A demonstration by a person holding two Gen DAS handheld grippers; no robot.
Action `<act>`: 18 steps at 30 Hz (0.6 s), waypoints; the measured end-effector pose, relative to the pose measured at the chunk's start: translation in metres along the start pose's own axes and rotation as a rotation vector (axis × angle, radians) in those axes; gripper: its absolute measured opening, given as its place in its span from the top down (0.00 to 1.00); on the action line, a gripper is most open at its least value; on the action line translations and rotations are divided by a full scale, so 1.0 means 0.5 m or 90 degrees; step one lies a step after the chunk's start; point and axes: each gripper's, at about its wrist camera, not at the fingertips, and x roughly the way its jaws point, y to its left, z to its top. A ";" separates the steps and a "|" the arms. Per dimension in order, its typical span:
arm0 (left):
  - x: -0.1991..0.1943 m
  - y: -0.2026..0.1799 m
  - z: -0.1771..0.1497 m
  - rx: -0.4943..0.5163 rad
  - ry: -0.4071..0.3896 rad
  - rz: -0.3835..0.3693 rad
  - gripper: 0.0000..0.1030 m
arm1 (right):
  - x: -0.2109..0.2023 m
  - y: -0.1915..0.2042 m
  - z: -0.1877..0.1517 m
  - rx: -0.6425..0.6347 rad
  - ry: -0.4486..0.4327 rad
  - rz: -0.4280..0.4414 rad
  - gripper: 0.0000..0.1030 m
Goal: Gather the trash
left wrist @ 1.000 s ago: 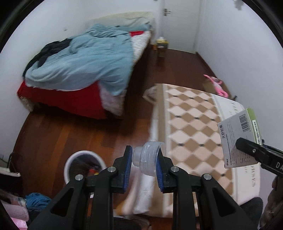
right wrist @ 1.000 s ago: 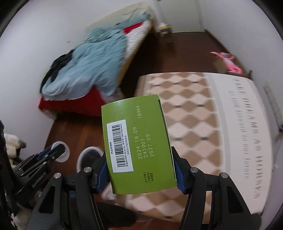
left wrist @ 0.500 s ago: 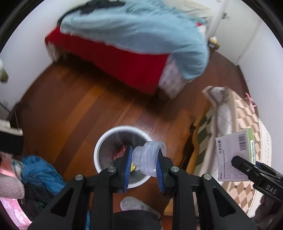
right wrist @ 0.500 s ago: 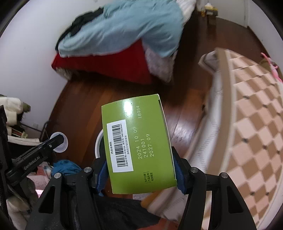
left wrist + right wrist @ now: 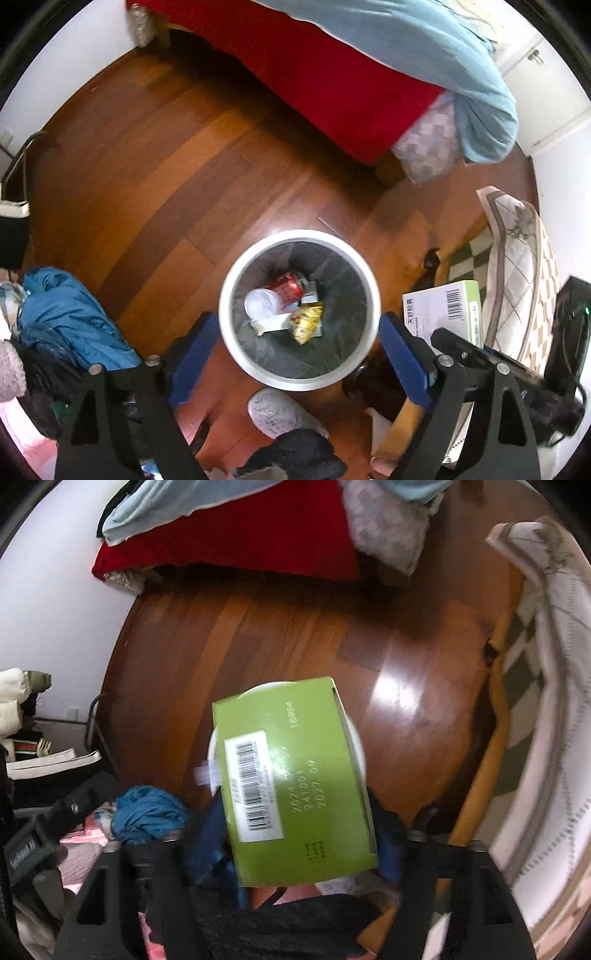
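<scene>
So your left claw point(image 5: 295, 347) hangs released over the bin point(image 5: 236, 280), cup point(image 5: 263, 302) inside; right claw point(image 5: 295, 834) grasps the green box point(image 5: 291, 775), which goes next.

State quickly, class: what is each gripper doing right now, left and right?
Left gripper: open, empty, above the round white trash bin.
Right gripper: shut on the green cardboard box with a barcode label.

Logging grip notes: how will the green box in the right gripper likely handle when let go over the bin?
The green box looks like thin card: probably light and crushable. Flat-sided, it shouldn't roll. Held above the bin, it should drop in.
</scene>
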 end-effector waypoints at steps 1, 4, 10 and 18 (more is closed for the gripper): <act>0.000 0.010 -0.005 -0.004 0.004 0.011 0.13 | 0.002 0.003 0.001 -0.002 -0.003 0.003 0.01; -0.013 0.025 -0.025 0.001 -0.006 0.051 0.05 | -0.004 0.010 -0.006 -0.018 -0.014 0.016 0.00; -0.058 0.041 -0.078 -0.008 -0.052 0.096 0.05 | -0.045 0.013 -0.054 -0.039 -0.035 -0.016 0.00; -0.122 0.010 -0.152 0.023 -0.085 0.125 0.05 | -0.144 0.021 -0.160 -0.093 -0.070 -0.104 0.00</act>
